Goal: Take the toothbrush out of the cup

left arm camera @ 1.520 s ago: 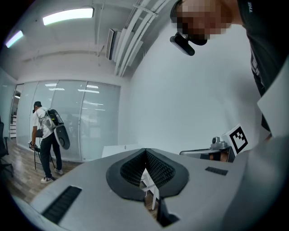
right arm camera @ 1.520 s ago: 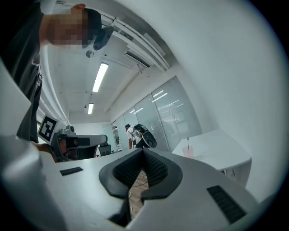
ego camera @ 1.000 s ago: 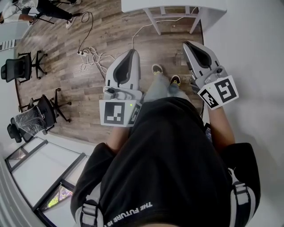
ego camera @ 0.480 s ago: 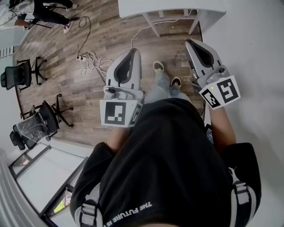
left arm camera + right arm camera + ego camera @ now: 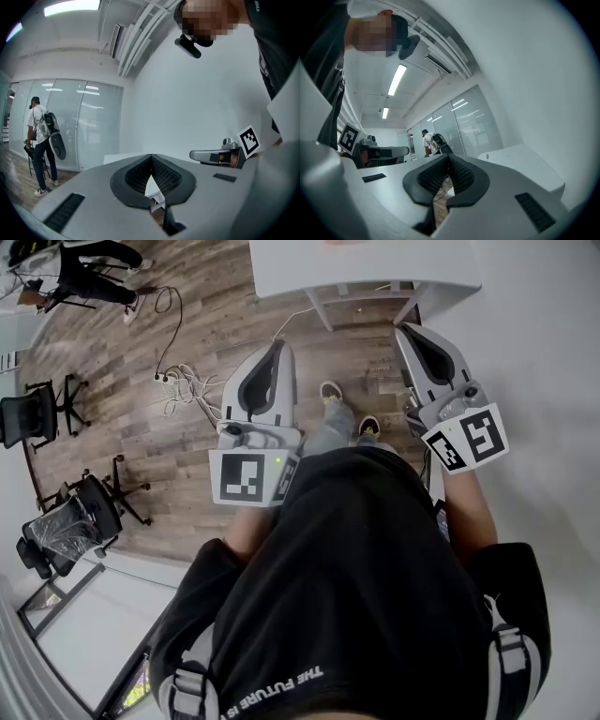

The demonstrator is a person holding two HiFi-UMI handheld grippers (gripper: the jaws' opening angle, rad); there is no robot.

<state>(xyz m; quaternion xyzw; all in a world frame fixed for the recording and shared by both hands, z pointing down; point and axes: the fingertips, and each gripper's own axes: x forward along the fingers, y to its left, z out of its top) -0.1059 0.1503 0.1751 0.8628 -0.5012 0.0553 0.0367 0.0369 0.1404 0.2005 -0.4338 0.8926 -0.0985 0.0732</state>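
No toothbrush and no cup show in any view. My left gripper (image 5: 277,347) is held in front of the person's body over the wooden floor; its jaws meet at the tips with nothing between them (image 5: 151,157). My right gripper (image 5: 406,330) is held level with it to the right, also shut and empty (image 5: 449,156). Each gripper sees the other out to its side: the right gripper (image 5: 219,155) and the left gripper (image 5: 380,152). A white table (image 5: 361,261) stands ahead at the top of the head view, and only its near edge shows.
The person's shoes (image 5: 333,390) stand on the wooden floor between the grippers. Cables and a power strip (image 5: 173,376) lie at the left. Office chairs (image 5: 33,413) stand by the left wall. Another person (image 5: 41,145) stands near a glass partition. A white wall (image 5: 539,343) runs along the right.
The white table has slid down in the head view, nearer to the grippers, and the feet have stepped forward. Both grippers stay shut and empty.
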